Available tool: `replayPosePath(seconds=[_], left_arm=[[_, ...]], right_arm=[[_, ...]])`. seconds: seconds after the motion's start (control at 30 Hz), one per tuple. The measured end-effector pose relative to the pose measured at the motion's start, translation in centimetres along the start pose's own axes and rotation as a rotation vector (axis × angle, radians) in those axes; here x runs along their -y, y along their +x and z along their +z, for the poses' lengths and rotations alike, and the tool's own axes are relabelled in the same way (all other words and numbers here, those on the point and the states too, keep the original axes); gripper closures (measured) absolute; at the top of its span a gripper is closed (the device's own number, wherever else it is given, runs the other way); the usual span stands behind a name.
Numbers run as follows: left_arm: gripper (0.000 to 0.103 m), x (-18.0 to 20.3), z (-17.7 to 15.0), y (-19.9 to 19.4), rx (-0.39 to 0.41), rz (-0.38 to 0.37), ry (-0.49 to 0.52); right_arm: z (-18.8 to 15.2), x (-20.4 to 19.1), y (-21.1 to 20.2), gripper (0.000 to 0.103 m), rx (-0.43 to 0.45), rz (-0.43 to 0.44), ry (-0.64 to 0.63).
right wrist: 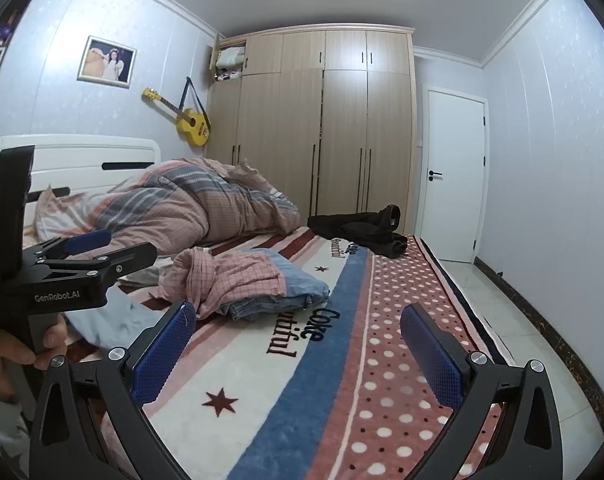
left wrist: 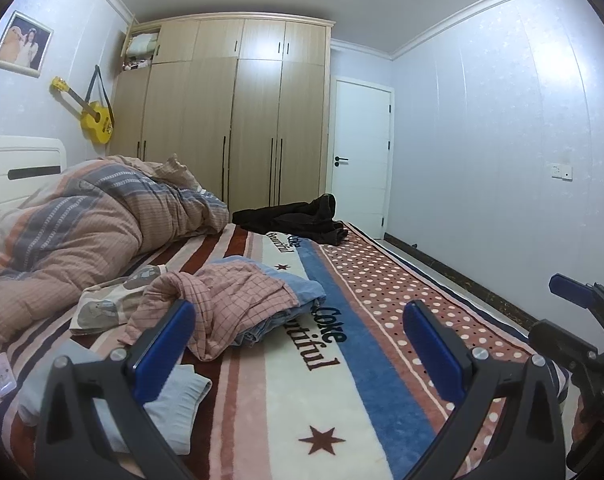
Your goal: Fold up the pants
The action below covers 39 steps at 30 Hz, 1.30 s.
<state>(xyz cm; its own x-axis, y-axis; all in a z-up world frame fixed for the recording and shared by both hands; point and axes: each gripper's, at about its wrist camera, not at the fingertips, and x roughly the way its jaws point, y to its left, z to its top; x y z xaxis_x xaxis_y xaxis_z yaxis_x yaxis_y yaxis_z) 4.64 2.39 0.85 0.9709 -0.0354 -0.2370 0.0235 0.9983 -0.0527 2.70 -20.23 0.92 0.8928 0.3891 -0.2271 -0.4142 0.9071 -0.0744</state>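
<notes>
Pants (left wrist: 294, 218) = dark heap at the far end of the bed (left wrist: 381, 280), about 12 o'clock from the left gripper (left wrist: 300, 344), 12 to 1 from the right gripper (right wrist: 294, 344). Long axis runs across the bed, roughly 9-to-3; one end bunches up at the right, toward the door (left wrist: 359, 156). Which end is the waist: can't tell. Both grippers have jaws spread wide, nothing between the blue pads, hovering over the blanket well short of the pants. Nearer, at 11 o'clock: pink checked cloth (left wrist: 218, 300) on top of folded blue denim (left wrist: 298, 300), quilt (left wrist: 94, 220) behind it. Left view only: pale grey-blue garment (left wrist: 174, 396) under the left finger, small white object (left wrist: 2, 376) at 9 o'clock, right gripper at 3. Right view only: left gripper at 9 with the hand (right wrist: 10, 352) on its grip, full headboard (right wrist: 74, 160), floor tiles (right wrist: 493, 304) at 3.
</notes>
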Motion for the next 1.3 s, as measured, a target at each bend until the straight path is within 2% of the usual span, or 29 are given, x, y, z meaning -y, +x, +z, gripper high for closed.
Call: replayPosePath(seconds=[1.3], left_arm=[[0.001, 0.7, -0.2, -1.2, 0.004, -0.009, 0.012]], right_arm=[[-0.3, -0.7, -0.2, 0.001, 0.024, -0.014, 0.036]])
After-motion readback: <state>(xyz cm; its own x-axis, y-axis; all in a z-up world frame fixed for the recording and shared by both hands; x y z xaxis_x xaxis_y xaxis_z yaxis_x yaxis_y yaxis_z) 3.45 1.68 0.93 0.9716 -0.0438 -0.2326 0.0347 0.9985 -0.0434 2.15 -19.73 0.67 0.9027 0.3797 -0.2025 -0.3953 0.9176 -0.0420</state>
